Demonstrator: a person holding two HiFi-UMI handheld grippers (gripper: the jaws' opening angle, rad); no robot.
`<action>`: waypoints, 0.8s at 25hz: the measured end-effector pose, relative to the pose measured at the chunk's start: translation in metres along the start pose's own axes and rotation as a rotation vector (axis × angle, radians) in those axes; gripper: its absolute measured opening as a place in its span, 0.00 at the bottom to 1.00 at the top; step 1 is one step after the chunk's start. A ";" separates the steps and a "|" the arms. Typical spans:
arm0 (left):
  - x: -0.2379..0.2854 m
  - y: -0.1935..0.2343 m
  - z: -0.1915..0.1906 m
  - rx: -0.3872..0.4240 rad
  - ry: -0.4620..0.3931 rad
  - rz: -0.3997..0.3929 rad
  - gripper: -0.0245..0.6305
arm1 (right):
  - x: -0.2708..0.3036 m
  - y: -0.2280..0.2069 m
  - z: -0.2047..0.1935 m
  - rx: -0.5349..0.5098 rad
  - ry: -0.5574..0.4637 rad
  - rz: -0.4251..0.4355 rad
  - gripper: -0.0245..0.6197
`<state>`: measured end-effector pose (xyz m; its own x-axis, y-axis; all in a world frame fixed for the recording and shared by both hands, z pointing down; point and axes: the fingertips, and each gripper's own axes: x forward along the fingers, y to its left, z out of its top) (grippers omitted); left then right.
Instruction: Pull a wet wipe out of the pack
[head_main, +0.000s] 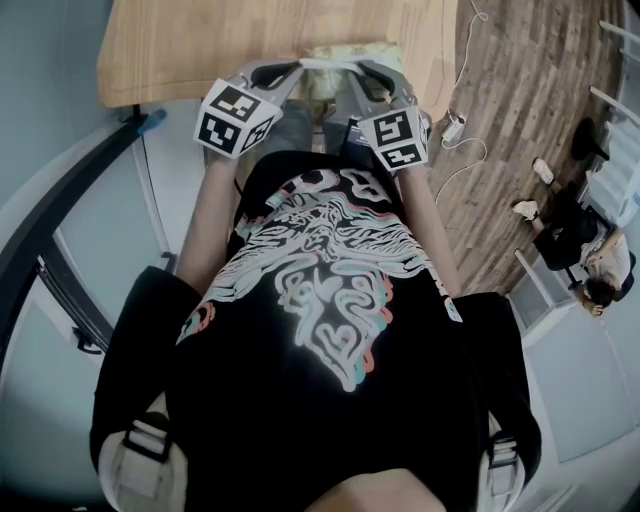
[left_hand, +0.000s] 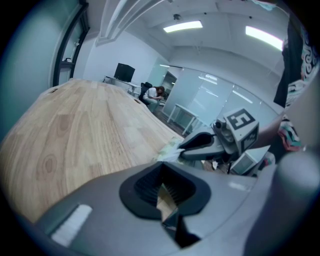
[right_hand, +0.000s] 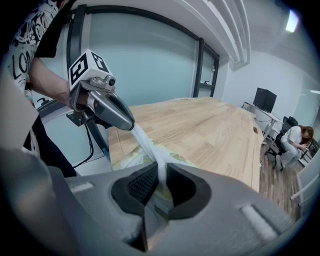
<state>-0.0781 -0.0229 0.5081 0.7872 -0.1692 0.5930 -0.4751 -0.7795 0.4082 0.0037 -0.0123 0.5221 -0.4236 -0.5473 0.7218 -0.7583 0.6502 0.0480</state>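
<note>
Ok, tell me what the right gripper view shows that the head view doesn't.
Only the right gripper view: a clear look at the wipe, stretched from the left gripper into the right gripper, both shut on it. Only the head view: the right gripper's cube, the shirt, the floor. Both: the table, the pack, the left gripper.

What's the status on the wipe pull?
Left gripper shut on wet wipe. Right gripper shut on it too, wipe stretched between them. Pack at table edge below. Nothing blocking.
</note>
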 end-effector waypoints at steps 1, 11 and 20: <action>0.000 0.000 0.000 0.004 0.001 -0.002 0.02 | 0.000 0.000 0.000 0.001 0.001 0.000 0.12; -0.003 0.000 -0.004 -0.003 -0.008 0.001 0.02 | 0.001 0.001 -0.001 0.001 0.014 0.000 0.12; -0.007 0.003 -0.006 -0.001 -0.003 0.004 0.02 | 0.001 0.001 -0.001 0.003 0.017 0.003 0.12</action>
<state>-0.0874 -0.0201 0.5091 0.7862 -0.1743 0.5929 -0.4788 -0.7784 0.4060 0.0027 -0.0114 0.5231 -0.4170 -0.5365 0.7337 -0.7584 0.6502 0.0444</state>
